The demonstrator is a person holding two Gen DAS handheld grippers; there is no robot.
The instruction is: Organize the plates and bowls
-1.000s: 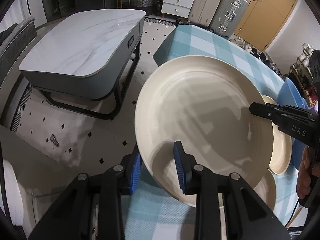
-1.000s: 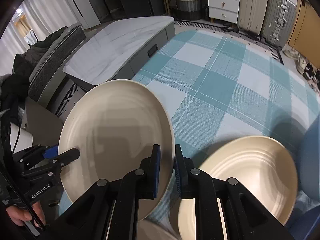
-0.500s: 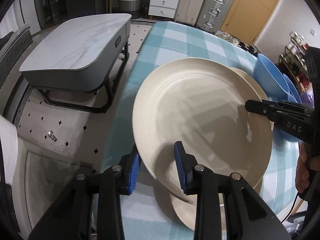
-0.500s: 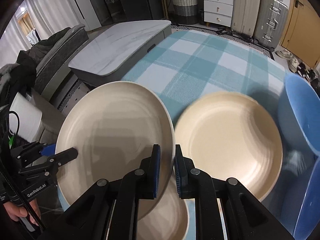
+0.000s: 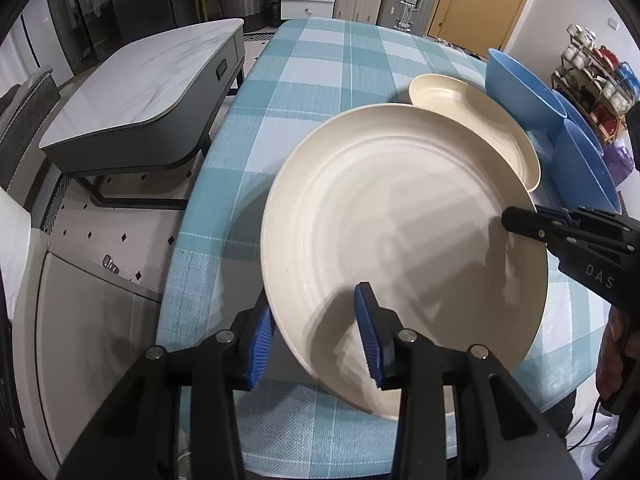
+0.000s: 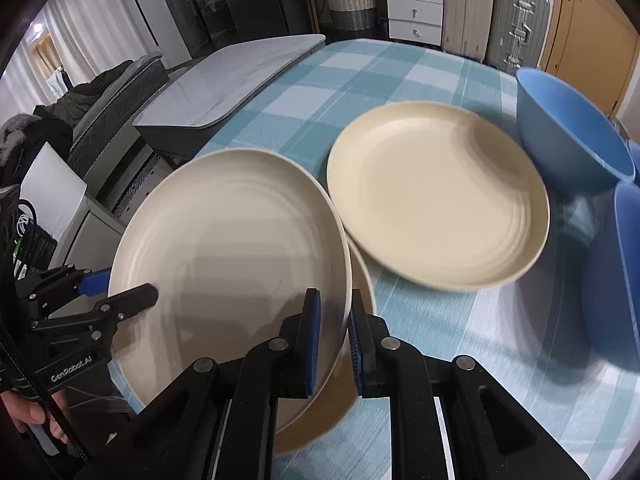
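A large cream plate (image 5: 400, 240) (image 6: 228, 248) hangs tilted over the near left end of the checked table (image 5: 320, 68). My right gripper (image 6: 334, 336) (image 5: 520, 216) is shut on its right rim. My left gripper (image 5: 312, 304) (image 6: 124, 286) straddles the left rim and its jaws are opening; the pads look apart from the plate. Just under the held plate lies another cream plate (image 6: 356, 376). A third cream plate (image 6: 436, 196) (image 5: 472, 112) rests farther along the table. Two blue bowls (image 6: 572, 140) (image 6: 616, 260) stand beside it at the right.
A grey marble-topped low table (image 5: 140, 92) stands on the floor left of the checked table. Suitcases (image 6: 516, 12) and a white chest of drawers (image 6: 414, 8) line the back wall. A hand (image 6: 28, 416) holds the left gripper's handle.
Both grippers have carried the cream plate rightward along the table, toward the other plate and the blue bowls. It now hangs over a second plate. The left jaws stand slightly wider.
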